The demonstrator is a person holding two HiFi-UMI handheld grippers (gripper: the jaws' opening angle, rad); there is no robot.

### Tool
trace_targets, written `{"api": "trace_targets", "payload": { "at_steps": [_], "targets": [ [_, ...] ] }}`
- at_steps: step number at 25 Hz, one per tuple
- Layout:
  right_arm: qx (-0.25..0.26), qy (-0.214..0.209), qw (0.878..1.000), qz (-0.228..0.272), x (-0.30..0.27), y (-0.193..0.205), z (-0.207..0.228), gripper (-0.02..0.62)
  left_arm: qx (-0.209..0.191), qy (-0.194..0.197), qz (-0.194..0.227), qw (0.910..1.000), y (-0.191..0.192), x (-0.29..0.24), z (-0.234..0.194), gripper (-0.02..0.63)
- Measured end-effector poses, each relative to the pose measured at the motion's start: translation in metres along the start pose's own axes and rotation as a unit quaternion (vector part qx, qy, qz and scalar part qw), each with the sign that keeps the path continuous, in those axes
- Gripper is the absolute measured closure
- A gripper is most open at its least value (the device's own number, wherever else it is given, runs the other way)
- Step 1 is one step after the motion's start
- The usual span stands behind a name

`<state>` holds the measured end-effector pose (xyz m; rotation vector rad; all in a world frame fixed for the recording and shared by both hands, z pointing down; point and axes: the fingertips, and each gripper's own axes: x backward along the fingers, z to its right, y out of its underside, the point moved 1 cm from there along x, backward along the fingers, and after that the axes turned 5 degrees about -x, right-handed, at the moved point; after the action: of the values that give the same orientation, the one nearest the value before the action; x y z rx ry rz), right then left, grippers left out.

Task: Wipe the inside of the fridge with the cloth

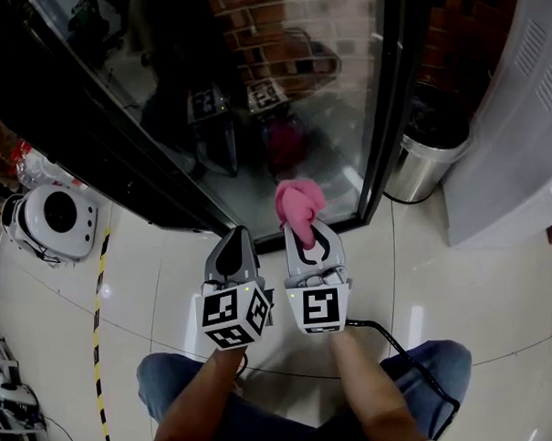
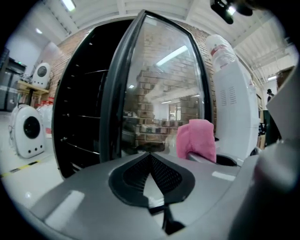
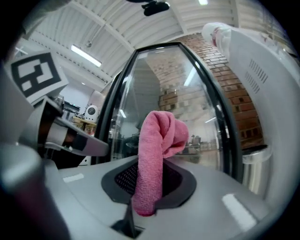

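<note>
Pink terry cloth (image 3: 157, 154) is pinched at its lower end by the right hand-held gripper (image 1: 306, 239); judged soft, light, floppy. Left hand-held gripper (image 1: 234, 255) is clenched, empty.

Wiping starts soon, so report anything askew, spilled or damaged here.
Nothing stands out. The fridge door looks open and uncracked. The cloth is pinched in the right gripper. The left gripper is shut and empty, and the floor shows no spill.
</note>
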<state>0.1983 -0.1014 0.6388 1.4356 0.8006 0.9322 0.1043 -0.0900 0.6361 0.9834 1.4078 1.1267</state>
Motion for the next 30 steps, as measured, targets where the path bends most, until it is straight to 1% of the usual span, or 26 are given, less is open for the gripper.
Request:
{"api": "trace_targets", "payload": {
  "at_steps": [2,4,7,9,11,15,18,21,26,30],
  "targets": [
    [0.004,-0.022,1.000,-0.008,-0.004,0.007,-0.028,0.534,0.031,-0.021,-0.003,0.9993,0.001,0.006,-0.020,0.592],
    [-0.006,-0.038,0.999,-0.020,-0.008,0.018,-0.051,0.534,0.057,-0.035,-0.009,0.9977,0.004,0.009,-0.035,0.592],
    [-0.020,-0.059,0.998,-0.032,-0.014,0.035,-0.076,0.534,0.075,-0.047,-0.016,0.9959,0.007,0.009,-0.051,0.592],
    [-0.027,-0.067,0.997,-0.036,-0.017,0.049,-0.088,0.534,0.066,-0.048,-0.019,0.9965,0.007,0.008,-0.057,0.592],
    [-0.031,-0.071,0.996,-0.044,-0.020,0.059,-0.097,0.534,0.048,-0.045,-0.023,0.9976,0.008,0.006,-0.060,0.592],
    [-0.030,-0.067,0.996,-0.059,-0.026,0.073,-0.103,0.534,0.021,-0.037,-0.035,0.9985,0.012,0.002,-0.064,0.592],
    [-0.022,-0.059,0.996,-0.067,-0.027,0.082,-0.097,0.534,0.013,-0.022,-0.034,0.9991,0.011,-0.002,-0.059,0.592],
    [-0.018,-0.041,0.996,-0.073,-0.024,0.090,-0.078,0.534,0.002,0.002,-0.024,0.9997,0.008,-0.007,-0.043,0.592],
    [-0.015,0.004,0.996,-0.084,-0.012,0.098,-0.028,0.534,-0.024,0.045,-0.019,0.9985,0.011,-0.013,-0.003,0.592],
    [-0.015,0.035,0.995,-0.090,-0.001,0.101,0.011,0.534,-0.020,0.067,-0.021,0.9973,0.017,-0.021,0.022,0.592]
  ]
}}
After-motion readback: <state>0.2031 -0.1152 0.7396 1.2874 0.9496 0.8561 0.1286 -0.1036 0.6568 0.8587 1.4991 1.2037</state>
